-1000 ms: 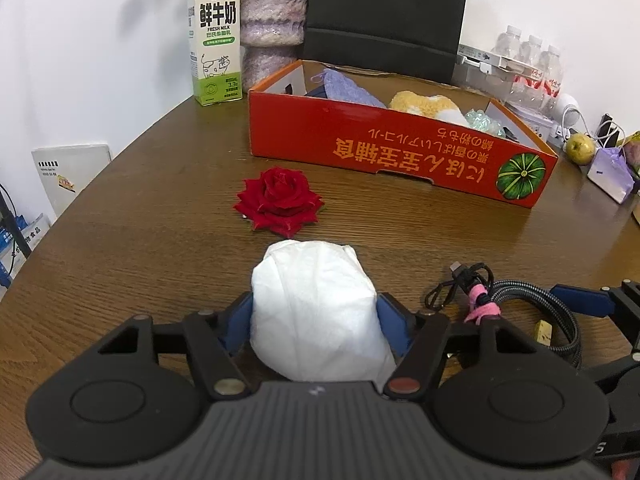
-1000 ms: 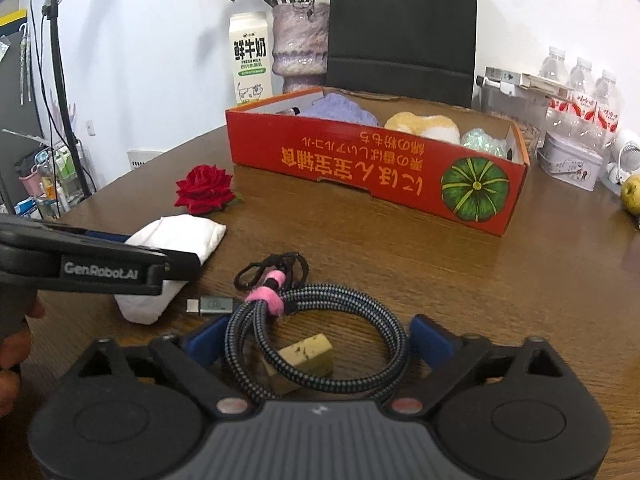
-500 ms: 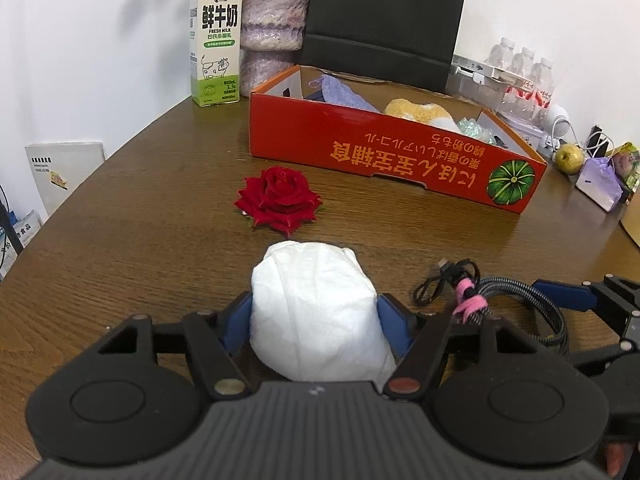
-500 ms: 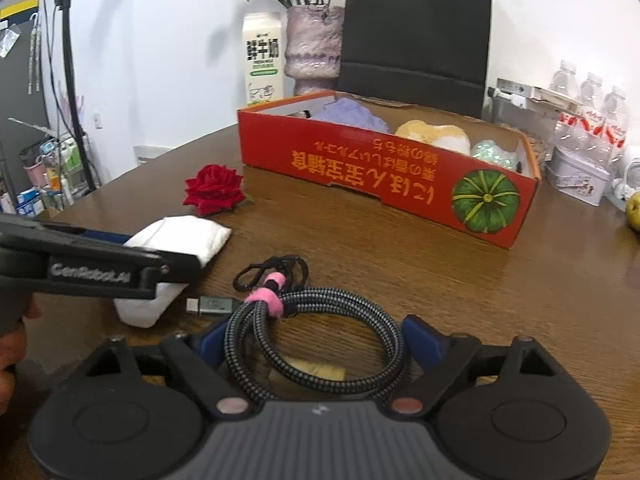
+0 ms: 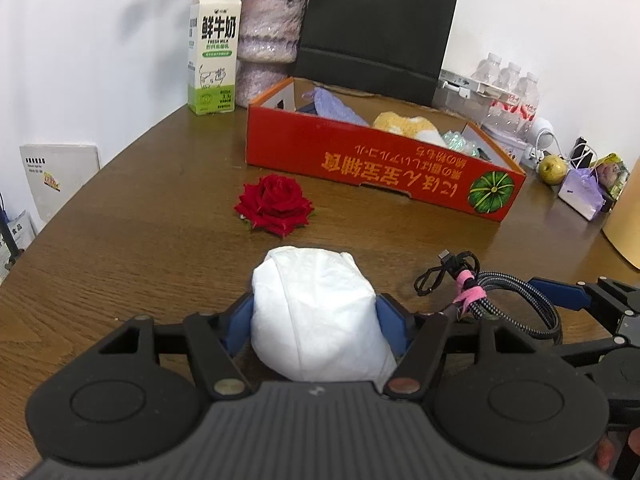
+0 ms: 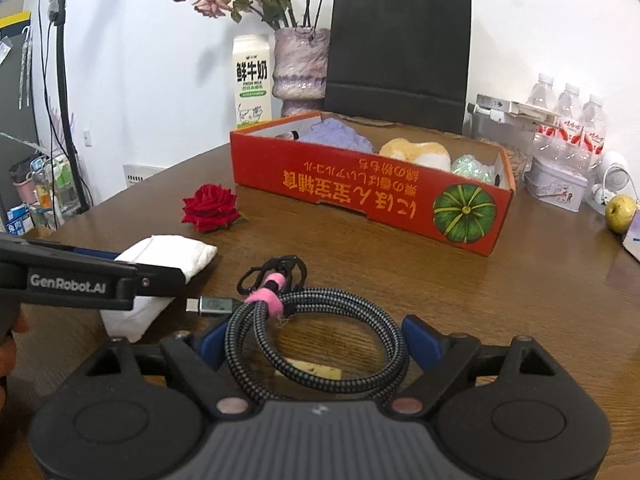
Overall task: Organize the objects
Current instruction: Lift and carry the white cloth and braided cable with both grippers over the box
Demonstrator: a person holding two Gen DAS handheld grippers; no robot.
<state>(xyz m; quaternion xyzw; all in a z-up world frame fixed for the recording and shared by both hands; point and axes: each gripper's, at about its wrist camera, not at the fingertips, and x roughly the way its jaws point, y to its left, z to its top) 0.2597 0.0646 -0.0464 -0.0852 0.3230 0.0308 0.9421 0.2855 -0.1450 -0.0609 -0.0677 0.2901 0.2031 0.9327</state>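
Note:
My left gripper (image 5: pixel 316 300) is shut on a white tissue bundle (image 5: pixel 316 312), its blue pads pressing both sides just above the table. In the right wrist view the same bundle (image 6: pixel 168 252) sticks out past the left gripper's black finger (image 6: pixel 120 276). My right gripper (image 6: pixel 316 332) has its blue pads against both sides of a coiled braided cable (image 6: pixel 320 300) tied with a pink strap. A red rose (image 5: pixel 276 204) lies on the table ahead. Behind it stands a red cardboard box (image 5: pixel 360 160) holding purple, yellow and green soft items.
A milk carton (image 5: pixel 212 48), a vase (image 5: pixel 268 36) and a black paper bag (image 5: pixel 376 28) stand behind the box. Water bottles (image 6: pixel 568 120), a tin (image 6: pixel 556 188) and a green fruit (image 5: pixel 553 168) crowd the right side. A small tan block (image 6: pixel 316 369) shows through the coil.
The right gripper's pads have drawn in onto the cable coil, and the tan block now shows lower inside the coil. The left gripper's hold on the white bundle is unchanged.

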